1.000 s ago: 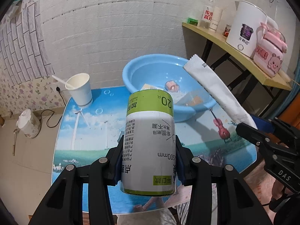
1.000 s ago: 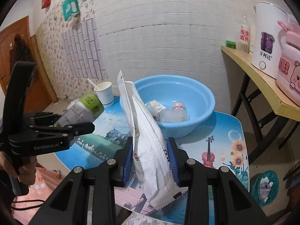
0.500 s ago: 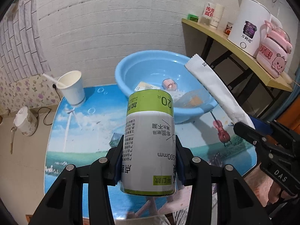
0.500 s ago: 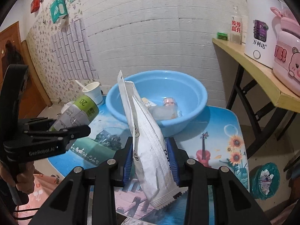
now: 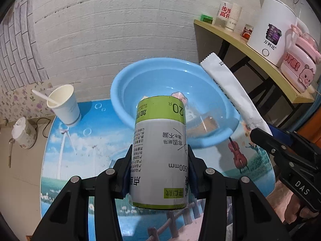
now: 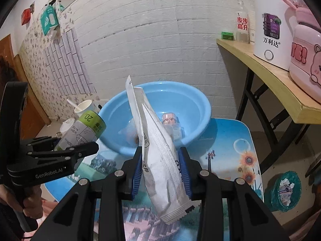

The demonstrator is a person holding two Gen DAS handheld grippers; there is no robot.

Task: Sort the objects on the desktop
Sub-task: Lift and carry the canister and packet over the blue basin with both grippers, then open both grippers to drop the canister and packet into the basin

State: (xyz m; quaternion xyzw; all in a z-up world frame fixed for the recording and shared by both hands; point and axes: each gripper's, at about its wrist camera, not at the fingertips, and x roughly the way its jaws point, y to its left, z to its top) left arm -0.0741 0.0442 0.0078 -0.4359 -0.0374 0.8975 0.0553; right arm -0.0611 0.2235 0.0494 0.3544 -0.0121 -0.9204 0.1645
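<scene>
With my left gripper (image 5: 159, 173) clamped on the green-and-white cylindrical roll (image 5: 159, 154) and my right gripper (image 6: 161, 175) pinching the long white sachet (image 6: 158, 150), both above the desk's (image 5: 80, 150) near edge, I'd carry each well over the blue plastic basin's (image 5: 128, 118) rim at the far edge before letting go.

Both tools are matte black plastic frames. The left gripper (image 5: 159, 172) has angular linkage arms joined by round silver screws, and dark blue ribbed pads line its fingers. Seen from the other camera, its side carries pale "GenRobot.AI" lettering above a black handle. The right gripper (image 6: 161, 172) is built alike, with brighter blue ribbed pads and silver screw heads; its side reads "DAS" in white.
</scene>
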